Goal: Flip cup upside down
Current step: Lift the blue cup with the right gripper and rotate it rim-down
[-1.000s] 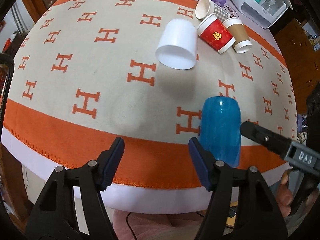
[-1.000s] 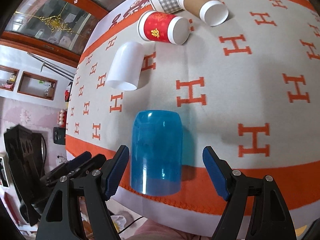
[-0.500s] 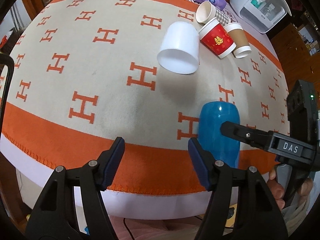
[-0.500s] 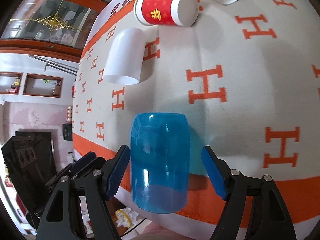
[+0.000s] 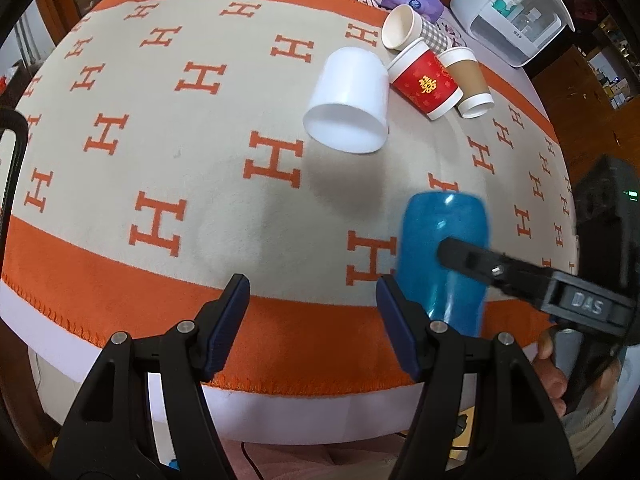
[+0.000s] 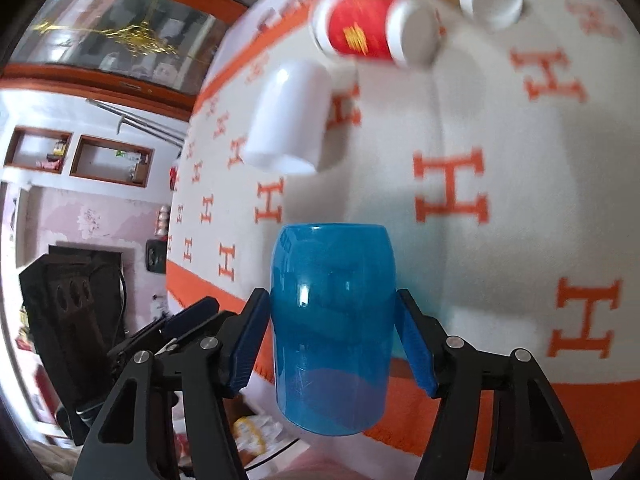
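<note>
Since a moment ago your right gripper has closed on the blue cup at the cloth's near edge; your left gripper hangs open beside it.

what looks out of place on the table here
Four cups lie tipped on their sides at the far end: a white cup, a red cup, a brown cup and a checked cup. Nothing spilled. The right tongs grip the blue cup.
</note>
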The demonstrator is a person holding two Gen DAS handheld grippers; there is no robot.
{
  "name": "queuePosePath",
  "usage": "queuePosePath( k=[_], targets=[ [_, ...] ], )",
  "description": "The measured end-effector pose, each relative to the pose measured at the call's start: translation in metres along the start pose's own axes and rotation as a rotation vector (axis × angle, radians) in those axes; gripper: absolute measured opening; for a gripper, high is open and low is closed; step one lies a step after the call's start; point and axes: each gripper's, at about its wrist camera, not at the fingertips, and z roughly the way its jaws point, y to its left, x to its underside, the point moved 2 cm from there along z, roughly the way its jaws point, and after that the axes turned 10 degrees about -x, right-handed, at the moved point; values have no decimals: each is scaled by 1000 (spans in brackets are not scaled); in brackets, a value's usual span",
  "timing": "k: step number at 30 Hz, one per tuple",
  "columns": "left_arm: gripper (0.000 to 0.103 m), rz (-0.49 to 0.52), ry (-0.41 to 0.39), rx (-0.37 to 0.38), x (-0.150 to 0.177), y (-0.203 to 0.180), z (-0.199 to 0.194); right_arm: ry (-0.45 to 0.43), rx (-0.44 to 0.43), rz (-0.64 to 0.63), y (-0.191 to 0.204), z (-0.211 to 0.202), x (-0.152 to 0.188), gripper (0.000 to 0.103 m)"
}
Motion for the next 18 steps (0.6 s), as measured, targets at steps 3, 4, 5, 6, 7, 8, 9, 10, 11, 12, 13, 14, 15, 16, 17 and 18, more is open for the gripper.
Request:
queuePosePath(
  k=[3,4,5,6,7,8,9,10,11,12,13,14,15,16,17,18],
  targets=[
    [63,-2,-33,-15,-1,-2,-3,-133,74,-113,18,-18,-2,63],
    [63,-1,-52,-23,-2,-4,-4,-166,96,-138,22,-22,-2,63],
    [63,1,-67,-27,-2,-4,-6,-209,126,-170,25,-26,-2,63],
    [63,3,-91,-34,-2,-6,-8,-263,154,-212,30,-27,-1,63],
    [63,5,-114,-45,-2,-7,-10,-301,172,-246,32,-28,0,63],
    [63,7,-131,-52,-1,-8,-12,-331,193,-277,33,-28,1,63],
    [63,7,-148,-60,-1,-9,-14,-348,207,-297,34,-27,2,63],
    [63,7,-161,-67,0,-9,-15,-364,226,-323,34,-23,5,63],
    [63,8,-172,-72,0,-9,-16,-367,240,-343,32,-20,8,63],
    [63,10,-181,-77,1,-9,-17,-391,239,-376,33,-19,12,63],
    [63,11,-188,-83,2,-9,-17,-393,243,-393,33,-20,18,63],
    [63,12,-193,-87,3,-8,-17,-393,251,-417,35,-22,22,63],
    [63,11,-198,-90,4,-8,-18,-390,260,-440,36,-24,29,63],
    [63,10,-202,-92,5,-7,-18,-386,271,-471,39,-24,35,63],
    [63,9,-205,-94,7,-6,-19,-383,277,-490,39,-25,40,63],
    [63,9,-207,-96,8,-6,-19,-379,288,-515,40,-25,47,63]
  ],
)
